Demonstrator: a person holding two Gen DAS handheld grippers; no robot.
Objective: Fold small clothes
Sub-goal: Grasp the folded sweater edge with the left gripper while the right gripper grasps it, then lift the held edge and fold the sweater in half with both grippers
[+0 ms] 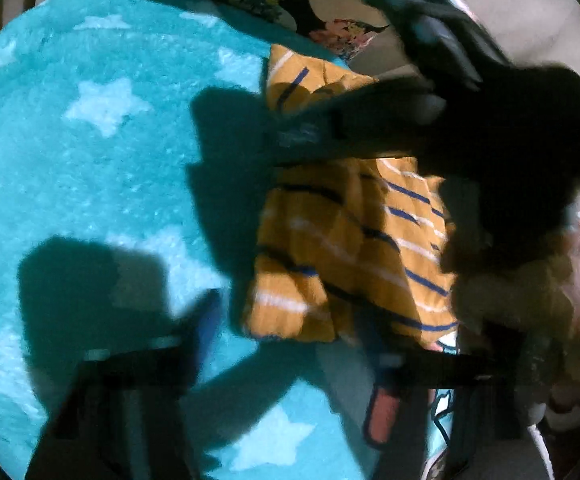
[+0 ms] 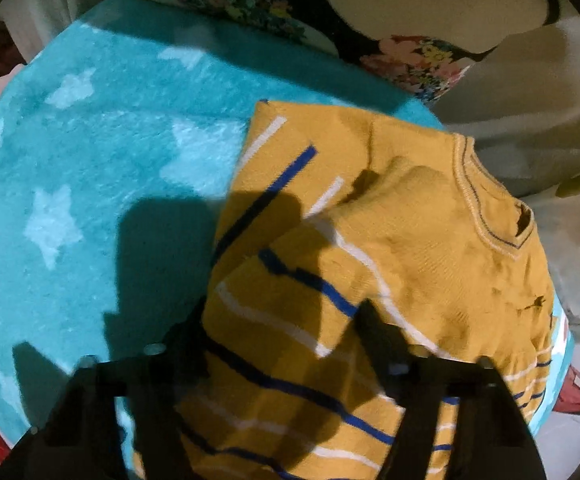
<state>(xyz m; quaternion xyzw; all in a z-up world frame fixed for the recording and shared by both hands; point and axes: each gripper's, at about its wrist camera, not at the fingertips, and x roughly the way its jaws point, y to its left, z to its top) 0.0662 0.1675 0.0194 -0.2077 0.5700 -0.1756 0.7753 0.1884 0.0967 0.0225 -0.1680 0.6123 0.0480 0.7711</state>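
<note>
From the left wrist, the left gripper [image 1: 285,316] has its jaws spread over a turquoise star blanket [image 1: 89,160], at the near edge of the striped yellow sweater [image 1: 330,260]. The right gripper [image 1: 430,128] crosses above the sweater; I cannot tell how its jaws stand here.

From the right wrist, the right gripper [image 2: 285,320] has its jaws spread, hovering over the sweater [image 2: 410,240], which lies partly folded on the blanket [image 2: 89,160], collar [image 2: 486,208] toward the far right.

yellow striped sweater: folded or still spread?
Partly folded: the yellow striped sweater has one side doubled over itself, with the collar exposed.
</note>
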